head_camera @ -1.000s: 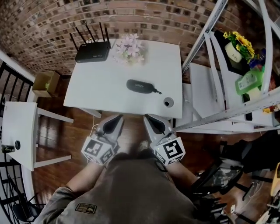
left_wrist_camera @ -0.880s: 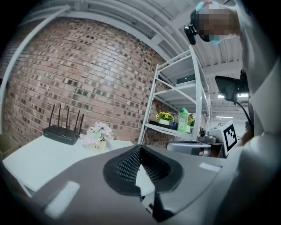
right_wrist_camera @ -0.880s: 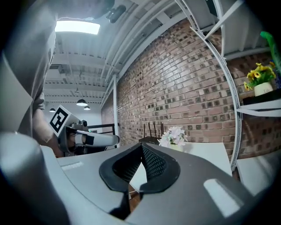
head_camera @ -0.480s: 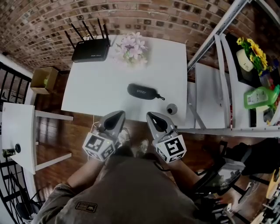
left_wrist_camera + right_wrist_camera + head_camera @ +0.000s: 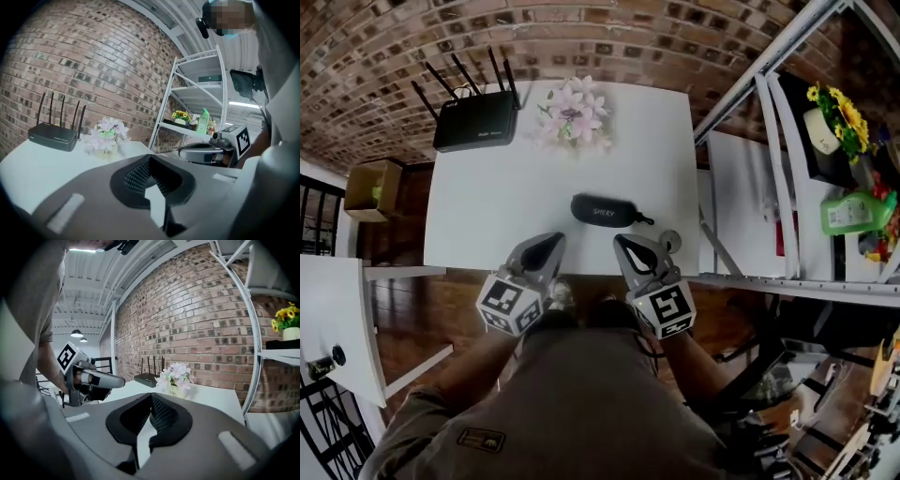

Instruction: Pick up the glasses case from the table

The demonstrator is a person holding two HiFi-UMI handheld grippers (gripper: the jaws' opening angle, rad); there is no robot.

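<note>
Left tool (image 5: 553, 240), right tool (image 5: 623, 243) closed — glasses case (image 5: 603, 211) just ahead

The room reads as a converted industrial loft set up as a studio or test space, not a lived-in home. A bare brick wall (image 5: 581, 37) backs a plain white table (image 5: 487, 206) on a dark wooden floor (image 5: 422, 309), with a white metal shelving rack (image 5: 769, 141) beside it. The white ribbed ceiling (image 5: 89, 282) carries hanging lamps (image 5: 77, 333). A router (image 5: 473, 122) with 4 antennas, a cardboard box (image 5: 373, 187) and a black railing (image 5: 321, 220) are nearby.
</note>
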